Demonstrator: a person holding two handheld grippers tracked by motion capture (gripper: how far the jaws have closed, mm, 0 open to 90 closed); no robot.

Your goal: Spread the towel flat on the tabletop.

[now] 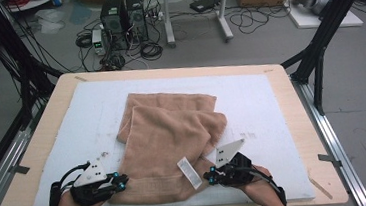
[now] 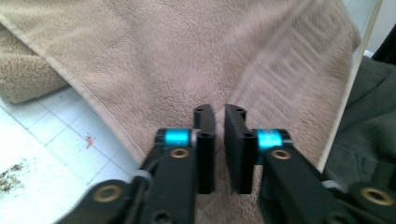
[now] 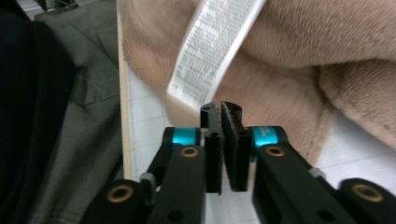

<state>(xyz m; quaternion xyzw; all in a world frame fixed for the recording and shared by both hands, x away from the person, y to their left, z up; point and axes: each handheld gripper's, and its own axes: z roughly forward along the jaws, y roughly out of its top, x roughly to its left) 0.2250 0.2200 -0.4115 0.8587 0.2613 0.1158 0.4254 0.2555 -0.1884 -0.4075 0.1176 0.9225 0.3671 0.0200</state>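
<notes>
A tan towel (image 1: 169, 144) lies folded and rumpled on the white mat (image 1: 266, 105), its near hem at the table's front edge. A white care label (image 1: 189, 172) sticks out of that hem. My left gripper (image 1: 122, 181) sits at the towel's near left corner. In the left gripper view, its jaws (image 2: 219, 114) stand a narrow gap apart over the towel (image 2: 187, 56) with nothing pinched. My right gripper (image 1: 210, 176) is at the near right corner, beside the label. In the right gripper view, its jaws (image 3: 220, 109) show a thin slit just below the label (image 3: 215, 51) and towel (image 3: 303, 56).
The wooden table (image 1: 279, 82) has black frame posts at both sides. Small brown crumbs (image 1: 105, 153) lie on the mat left of the towel. Computer towers (image 1: 123, 18) and cables sit on the floor beyond the far edge. The person's dark clothing (image 3: 56, 116) is close to the front edge.
</notes>
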